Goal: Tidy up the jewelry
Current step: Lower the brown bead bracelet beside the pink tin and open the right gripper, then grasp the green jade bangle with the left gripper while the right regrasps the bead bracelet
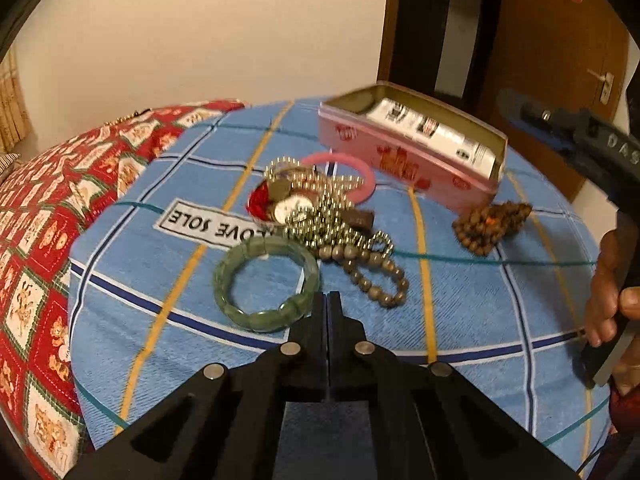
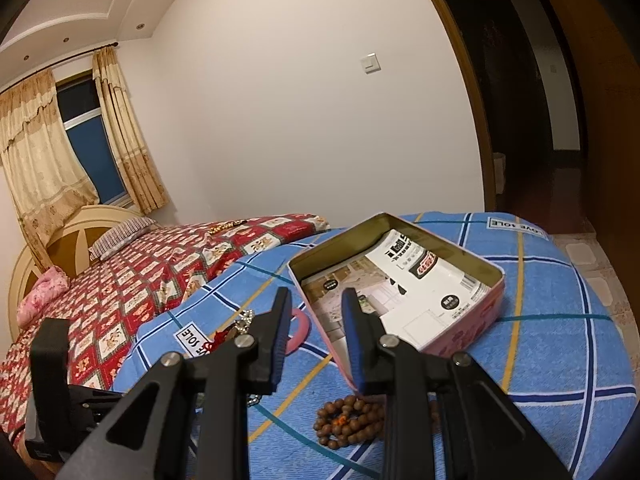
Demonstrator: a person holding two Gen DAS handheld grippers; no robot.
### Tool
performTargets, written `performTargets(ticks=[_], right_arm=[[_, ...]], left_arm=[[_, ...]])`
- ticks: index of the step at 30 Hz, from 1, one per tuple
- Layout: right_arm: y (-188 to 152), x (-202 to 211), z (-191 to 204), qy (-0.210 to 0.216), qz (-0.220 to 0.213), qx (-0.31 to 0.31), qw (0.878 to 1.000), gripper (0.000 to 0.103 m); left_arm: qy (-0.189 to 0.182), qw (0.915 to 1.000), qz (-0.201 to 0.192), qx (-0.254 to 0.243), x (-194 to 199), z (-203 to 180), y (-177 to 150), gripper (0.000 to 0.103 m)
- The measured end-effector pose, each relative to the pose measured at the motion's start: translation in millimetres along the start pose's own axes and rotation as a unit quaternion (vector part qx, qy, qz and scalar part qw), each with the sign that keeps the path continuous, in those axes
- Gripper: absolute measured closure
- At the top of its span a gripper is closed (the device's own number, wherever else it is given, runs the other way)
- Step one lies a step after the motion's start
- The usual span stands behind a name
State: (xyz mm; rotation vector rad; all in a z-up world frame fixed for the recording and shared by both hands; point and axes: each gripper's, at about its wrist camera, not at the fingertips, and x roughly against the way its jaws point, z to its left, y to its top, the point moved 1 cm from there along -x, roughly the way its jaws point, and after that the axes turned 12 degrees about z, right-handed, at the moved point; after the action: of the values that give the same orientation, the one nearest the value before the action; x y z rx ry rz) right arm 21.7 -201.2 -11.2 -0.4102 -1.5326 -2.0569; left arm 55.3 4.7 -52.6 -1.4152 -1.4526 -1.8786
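A green stone bracelet (image 1: 260, 318) lies on the blue checked cloth (image 1: 480, 320). My left gripper (image 1: 327, 300) is shut, its tips right at the bracelet's right rim, with nothing between them. Behind it a tangle holds a gold ball chain (image 1: 320, 216), a pink bangle (image 1: 360, 176) and a brown bead bracelet (image 1: 376, 276). A wooden bead string (image 1: 488, 224) sits beside the open pink tin (image 1: 400, 160). My right gripper (image 2: 318, 300) hovers open over the tin's (image 2: 472, 320) near left corner, holding nothing. A printed packet (image 2: 420, 280) lies in the tin.
The cloth covers a bed corner next to a red patterned quilt (image 1: 48, 240). A person's hand (image 1: 612, 300) grips the right tool at the right edge. The wooden beads (image 2: 348, 420) lie just below the right fingers. A wooden door (image 1: 560, 40) stands behind.
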Motion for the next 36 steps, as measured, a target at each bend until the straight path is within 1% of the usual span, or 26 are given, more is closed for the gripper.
performTargets(ticks=[3, 5, 7, 8, 9, 10, 11, 12, 13, 16, 19, 20, 22, 23, 24, 25, 26, 27, 28, 30, 31, 34, 36], right_arm=[[-0.3, 4.0, -2.9, 0.006, -0.005, -0.005, 1.0, 0.074], [-2.5, 8.9, -5.0, 0.006, -0.008, -0.007, 1.0, 0.072], [-7.0, 12.6, -7.0, 0.001, -0.008, -0.008, 1.0, 0.071], [-9.1, 13.4, -7.4, -0.002, -0.006, -0.009, 1.0, 0.07], [-10.7, 13.3, -8.5, -0.003, -0.001, -0.011, 1.0, 0.069], [-13.5, 13.2, -10.5, 0.0, 0.006, -0.017, 1.0, 0.064], [-17.1, 13.2, -13.4, 0.009, 0.015, -0.026, 1.0, 0.055], [-20.8, 13.5, -15.6, 0.014, 0.022, -0.036, 0.999, 0.051], [-24.5, 14.2, -17.1, 0.013, 0.024, -0.041, 0.999, 0.044], [-26.9, 13.9, -21.2, 0.02, 0.032, -0.056, 0.998, 0.043], [-26.5, 9.5, -23.6, 0.019, 0.039, -0.063, 0.997, 0.042], [-26.8, 9.0, -23.9, 0.018, 0.04, -0.065, 0.997, 0.043], [-27.7, 9.6, -24.4, 0.018, 0.039, -0.067, 0.997, 0.043], [-28.3, 9.8, -25.2, 0.017, 0.039, -0.069, 0.997, 0.043], [-28.9, 10.1, -25.7, 0.017, 0.039, -0.069, 0.997, 0.043], [-29.3, 9.9, -26.4, 0.017, 0.04, -0.071, 0.997, 0.043], [-29.4, 9.6, -26.9, 0.017, 0.041, -0.072, 0.996, 0.043], [-29.5, 9.5, -27.3, 0.017, 0.041, -0.073, 0.996, 0.043], [-29.8, 9.7, -27.3, 0.017, 0.042, -0.074, 0.996, 0.043], [-29.9, 9.6, -28.1, 0.018, 0.042, -0.075, 0.996, 0.043], [-30.1, 9.7, -28.3, 0.019, 0.042, -0.076, 0.996, 0.043], [-30.1, 9.8, -28.3, 0.019, 0.042, -0.076, 0.996, 0.043], [-30.0, 10.4, -29.0, 0.018, 0.04, -0.076, 0.996, 0.043]], left_arm=[[0.021, 0.9996, -0.015, -0.009, 6.0, -2.6, -1.6, 0.103], [0.016, 0.9994, -0.027, -0.012, 11.0, -0.5, -1.5, 0.103], [0.019, 0.999, -0.039, 0.0, 15.3, 5.2, 0.0, 0.102], [0.015, 0.9991, -0.037, 0.01, 14.6, 8.9, 0.8, 0.098], [0.009, 0.9994, -0.031, 0.016, 12.6, 11.7, 1.6, 0.085], [0.009, 0.9995, -0.022, 0.02, 9.1, 13.6, 2.6, 0.075], [0.014, 0.9995, -0.018, 0.02, 6.7, 14.0, 2.9, 0.05], [0.024, 0.9994, -0.018, 0.018, 5.6, 13.5, 3.1, 0.038], [0.036, 0.9989, -0.024, 0.017, 6.3, 13.0, 4.1, 0.037], [0.04, 0.9981, -0.036, 0.031, 8.4, 17.1, 9.9, 0.037], [0.044, 0.9978, -0.039, 0.031, 6.8, 21.0, 17.8, 0.037], [0.035, 0.9985, -0.031, 0.03, 2.4, 21.8, 20.3, 0.037], [0.014, 0.9996, 0.003, 0.026, -13.4, 23.5, 23.6, 0.037], [0.035, 0.9991, 0.005, 0.021, -15.4, 22.0, 24.3, 0.036], [0.045, 0.9987, 0.01, 0.02, -17.1, 21.9, 24.9, 0.036], [0.046, 0.9986, 0.013, 0.024, -18.2, 23.6, 24.7, 0.036], [0.044, 0.9985, 0.016, 0.029, -18.9, 26.2, 23.9, 0.047], [0.035, 0.9984, 0.023, 0.037, -20.4, 30.0, 22.7, 0.077], [0.018, 0.9982, 0.031, 0.049, -22.3, 35.2, 20.4, 0.084], [-0.01, 0.9975, 0.03, 0.063, -19.8, 42.0, 16.5, 0.084], [-0.013, 0.9974, 0.03, 0.064, -18.9, 42.1, 15.4, 0.084], [-0.008, 0.9977, 0.019, 0.064, -13.8, 40.8, 13.6, 0.084], [0.0, 0.9979, 0.001, 0.064, -7.8, 40.0, 11.7, 0.084]])
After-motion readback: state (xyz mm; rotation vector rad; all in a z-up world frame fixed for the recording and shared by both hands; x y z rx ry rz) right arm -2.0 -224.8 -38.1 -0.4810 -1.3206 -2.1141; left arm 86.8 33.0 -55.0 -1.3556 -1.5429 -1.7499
